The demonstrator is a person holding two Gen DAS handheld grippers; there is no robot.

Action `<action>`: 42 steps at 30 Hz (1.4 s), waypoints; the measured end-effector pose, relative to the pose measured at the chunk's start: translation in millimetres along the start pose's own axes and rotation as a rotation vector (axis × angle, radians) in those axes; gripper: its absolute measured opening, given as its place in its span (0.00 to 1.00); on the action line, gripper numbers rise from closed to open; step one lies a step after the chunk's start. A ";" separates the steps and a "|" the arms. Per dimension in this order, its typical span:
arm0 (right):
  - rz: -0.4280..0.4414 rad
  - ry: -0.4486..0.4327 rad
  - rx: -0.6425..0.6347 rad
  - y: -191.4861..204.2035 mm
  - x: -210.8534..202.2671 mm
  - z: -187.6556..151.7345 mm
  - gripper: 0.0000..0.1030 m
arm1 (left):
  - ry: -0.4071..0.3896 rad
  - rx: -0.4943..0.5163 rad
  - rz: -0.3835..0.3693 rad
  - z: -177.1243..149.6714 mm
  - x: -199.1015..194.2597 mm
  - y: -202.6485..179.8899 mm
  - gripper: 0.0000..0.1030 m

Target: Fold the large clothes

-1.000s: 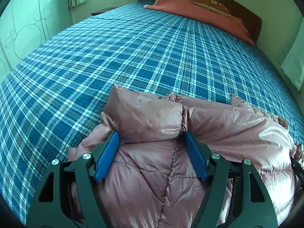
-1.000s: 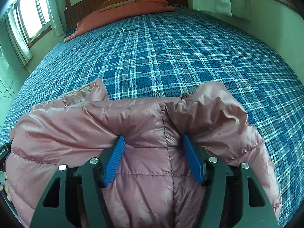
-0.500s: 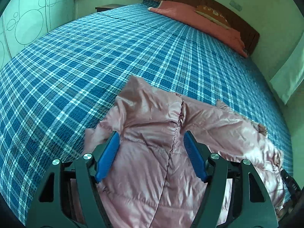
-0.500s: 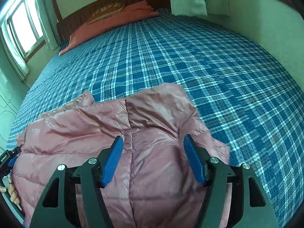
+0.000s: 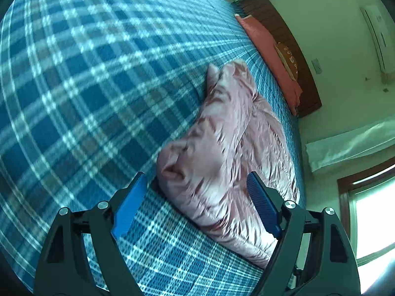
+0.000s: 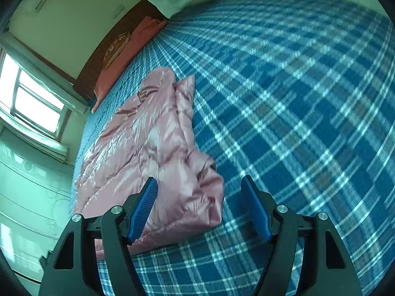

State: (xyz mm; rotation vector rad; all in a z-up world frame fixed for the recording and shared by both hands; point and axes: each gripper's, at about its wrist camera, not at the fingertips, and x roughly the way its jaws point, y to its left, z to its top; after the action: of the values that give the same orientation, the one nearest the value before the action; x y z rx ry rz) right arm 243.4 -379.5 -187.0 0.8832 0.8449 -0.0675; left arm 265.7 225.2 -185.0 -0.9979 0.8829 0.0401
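A shiny pink puffer jacket (image 5: 222, 148) lies folded lengthwise on the blue plaid bed (image 5: 86, 86). My left gripper (image 5: 196, 180) hovers just short of its near end, jaws opening. A puffy sleeve end sits between the blue pads, which do not press on it. In the right wrist view the same jacket (image 6: 153, 143) stretches away to the left on the bed (image 6: 296, 98). My right gripper (image 6: 198, 180) is opening too, its left pad (image 6: 144, 207) beside the jacket's near corner, with no grip.
An orange pillow (image 5: 271, 49) and a wooden headboard (image 5: 303, 74) lie at the bed's far end. A bright window (image 6: 32, 98) and a pale wardrobe (image 6: 24, 185) stand beyond the bed's edge. Plaid bedspread (image 6: 308, 135) stretches beside the jacket.
Both grippers were shut on bunched folds of the jacket. They have let go, drawn back and rolled, and the jacket now lies on the bed.
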 end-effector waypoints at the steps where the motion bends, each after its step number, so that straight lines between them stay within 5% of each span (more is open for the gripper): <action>1: 0.035 0.002 0.023 -0.2 5.5 -2.5 0.68 | 0.009 -0.026 -0.005 -5.5 4.6 3.5 0.80; 6: 0.071 -0.058 0.057 11.9 26.1 2.5 0.67 | -0.075 -0.038 -0.030 -8.2 13.6 -9.5 0.81; 10: 0.077 -0.051 0.070 16.3 39.3 4.0 0.34 | -0.096 -0.102 0.043 -5.8 27.4 -9.7 0.32; 14: 0.115 -0.066 0.045 15.8 26.6 -0.2 0.18 | -0.107 -0.021 0.017 -6.1 24.7 -21.0 0.12; 34: 0.129 0.035 -0.022 -8.9 -60.7 -110.8 0.15 | -0.080 0.023 0.065 -52.4 -102.3 55.0 0.08; 42: 0.132 0.058 -0.003 -21.3 -70.1 -127.2 0.15 | -0.069 0.024 0.080 -65.3 -123.8 79.3 0.08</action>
State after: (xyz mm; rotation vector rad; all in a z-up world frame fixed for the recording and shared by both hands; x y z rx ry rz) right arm 108.1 -323.4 -197.0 0.9398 0.8389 0.0749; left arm 110.2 265.2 -175.1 -0.9329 0.8577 0.1305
